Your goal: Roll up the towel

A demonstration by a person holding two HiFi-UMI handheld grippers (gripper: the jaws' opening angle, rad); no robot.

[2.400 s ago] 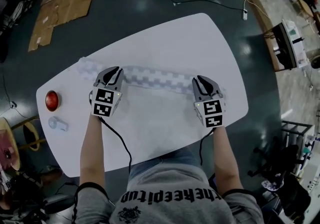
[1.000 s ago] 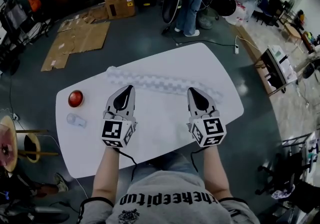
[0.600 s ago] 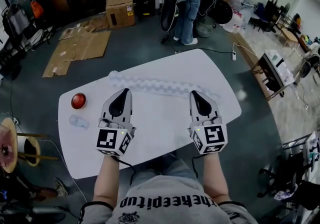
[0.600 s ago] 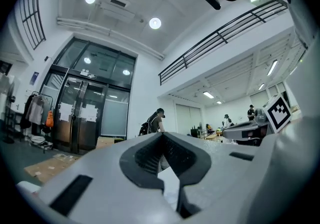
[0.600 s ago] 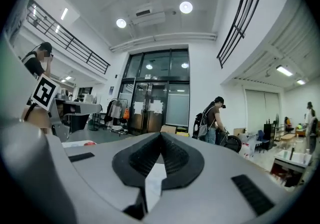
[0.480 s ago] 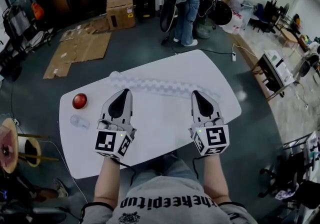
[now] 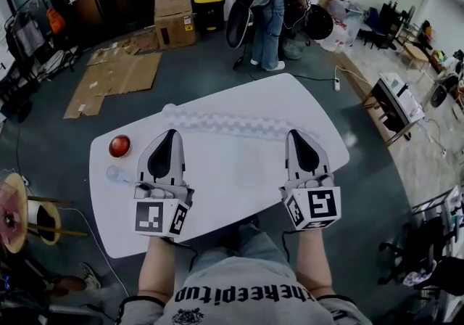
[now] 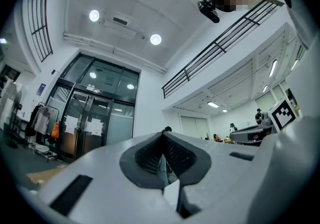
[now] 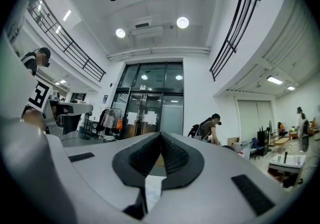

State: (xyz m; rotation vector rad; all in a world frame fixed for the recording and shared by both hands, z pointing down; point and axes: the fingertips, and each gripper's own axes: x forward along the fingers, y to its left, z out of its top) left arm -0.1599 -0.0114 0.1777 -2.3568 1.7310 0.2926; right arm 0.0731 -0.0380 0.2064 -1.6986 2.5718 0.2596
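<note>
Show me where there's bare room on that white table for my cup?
The widest bare stretch of the table lies between the left tool and right tool, on the near side of the rolled towel. The left end is crowded: a red button and a small clear object.

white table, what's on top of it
Rolled checkered towel near the far edge; red dome and small clear object at the left. The left gripper and right gripper, held over it, hide the patches beneath them.
</note>
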